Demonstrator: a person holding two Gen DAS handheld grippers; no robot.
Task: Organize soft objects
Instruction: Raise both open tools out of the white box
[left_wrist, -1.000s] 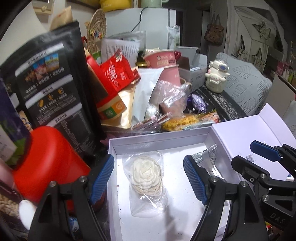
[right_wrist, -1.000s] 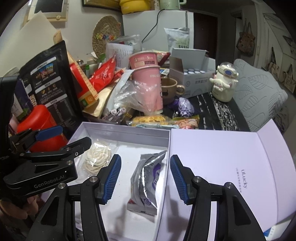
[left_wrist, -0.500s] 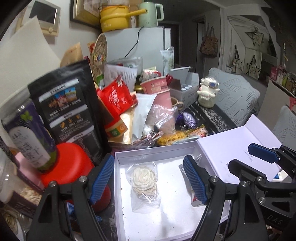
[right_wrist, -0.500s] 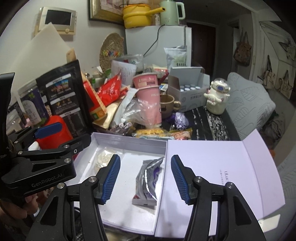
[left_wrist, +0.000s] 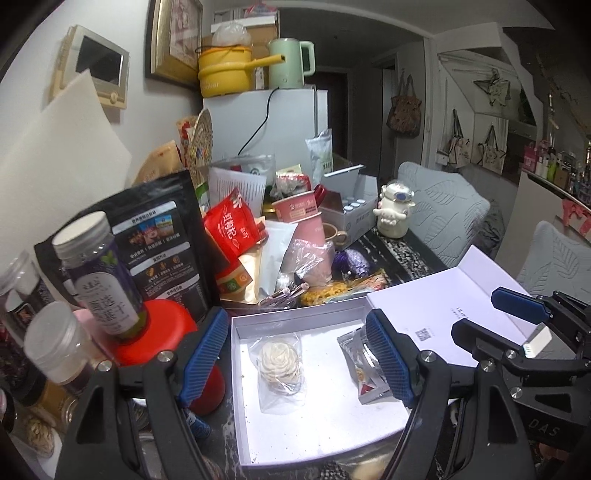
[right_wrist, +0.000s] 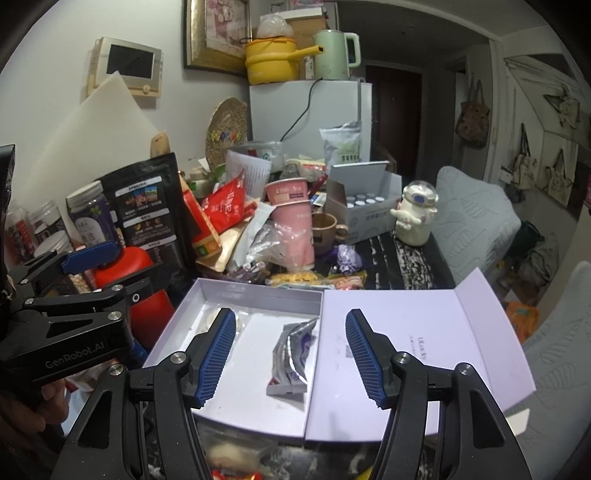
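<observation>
Two packets are seen lying apart in the open white box (left_wrist: 236, 373), a bagged cream rosette (left_wrist: 277, 363) toward its left wall and a silver sachet (right_wrist: 293, 356) against its right wall, while the left gripper (left_wrist: 295, 354) and right gripper (right_wrist: 291, 354) are held above, both spread wide and empty.

We see an open box (left_wrist: 236, 369) on the tabletop (right_wrist: 413, 266), right in front of us. Its lid (right_wrist: 424, 332) lies flat on the right side of it. In the box, a flower in a bag (left_wrist: 279, 363) lies on the left and a foil packet (right_wrist: 293, 356) lies on the right, well apart. Behind the box lies a heap of snack bags (left_wrist: 236, 230) and two stacked cups (right_wrist: 291, 218). A round tub (left_wrist: 162, 332) stands just left of the box, and a jar (left_wrist: 101, 277) stands on top of it. A toy figure (right_wrist: 415, 216) stands far back on the right, beside a small box of bottles (right_wrist: 364, 208). Behind it all, a fridge (right_wrist: 306, 110) carries a pot (right_wrist: 271, 61) and a kettle (right_wrist: 332, 55).
</observation>
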